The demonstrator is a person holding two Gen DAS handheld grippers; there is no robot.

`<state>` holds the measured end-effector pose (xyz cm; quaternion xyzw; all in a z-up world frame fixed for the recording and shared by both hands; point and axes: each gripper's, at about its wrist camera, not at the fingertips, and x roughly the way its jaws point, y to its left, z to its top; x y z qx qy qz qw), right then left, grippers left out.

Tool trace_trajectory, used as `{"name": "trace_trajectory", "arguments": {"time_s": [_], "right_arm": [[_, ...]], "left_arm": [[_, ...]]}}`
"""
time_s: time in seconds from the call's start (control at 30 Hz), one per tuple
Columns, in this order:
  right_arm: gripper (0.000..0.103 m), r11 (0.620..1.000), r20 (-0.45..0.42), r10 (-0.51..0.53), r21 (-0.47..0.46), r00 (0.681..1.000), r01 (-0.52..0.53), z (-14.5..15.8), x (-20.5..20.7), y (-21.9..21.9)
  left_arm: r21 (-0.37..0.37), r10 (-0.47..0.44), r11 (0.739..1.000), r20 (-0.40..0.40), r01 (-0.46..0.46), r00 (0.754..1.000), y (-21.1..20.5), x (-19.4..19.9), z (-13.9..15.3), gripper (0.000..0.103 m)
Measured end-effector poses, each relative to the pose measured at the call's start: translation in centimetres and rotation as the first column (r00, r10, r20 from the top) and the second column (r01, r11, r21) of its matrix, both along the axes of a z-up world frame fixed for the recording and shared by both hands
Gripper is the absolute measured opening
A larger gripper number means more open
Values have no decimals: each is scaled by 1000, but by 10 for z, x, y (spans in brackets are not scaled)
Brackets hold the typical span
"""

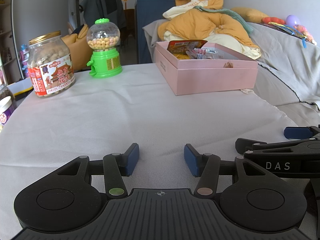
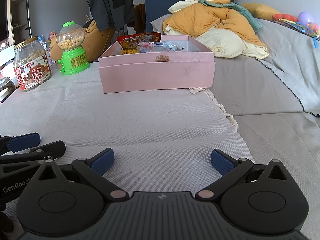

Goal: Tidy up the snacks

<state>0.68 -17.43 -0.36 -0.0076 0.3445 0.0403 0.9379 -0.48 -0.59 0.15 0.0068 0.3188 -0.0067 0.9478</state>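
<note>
Snacks: a red packet (image 2: 140, 38) and small wrapped sweets (image 2: 154, 47) lay inside the pink box (image 2: 158, 74), which stood at the far side of the white cloth (image 2: 152, 124).
Still outside the box: the peanut jar (image 1: 51, 66) and the green candy dispenser (image 1: 104, 48) stood upright, near each other, off to the left and well apart from the box.
Left gripper (image 1: 161, 160): jaws spread, holding nothing, hovering low over bare cloth.
Right gripper (image 2: 162, 162): jaws spread wider, also empty, just beside the left one.
Step in hand: by my reckoning a pause between items, with both tools free.
Next move: probably a reach to the left for the jar or dispenser; the jar looked broad, so it would call for jaws fully spread and a grip on the body below the gold lid.
Left view only: a purple-labelled container (image 1: 7, 110) at the left edge.
Right view only: the box's front face square on, and the cloth's fringed edge (image 2: 220, 108) beside the grey sofa cover (image 2: 260, 92).
</note>
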Motion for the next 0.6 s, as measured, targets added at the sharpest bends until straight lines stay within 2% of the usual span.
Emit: {"name": "trace_trajectory", "arguments": {"time_s": [0.6], "right_arm": [[103, 1000, 0, 0, 0, 1000, 0, 0, 0, 0]], "left_arm": [[4, -2, 1000, -1, 2, 1000, 1, 1, 0, 57]]}}
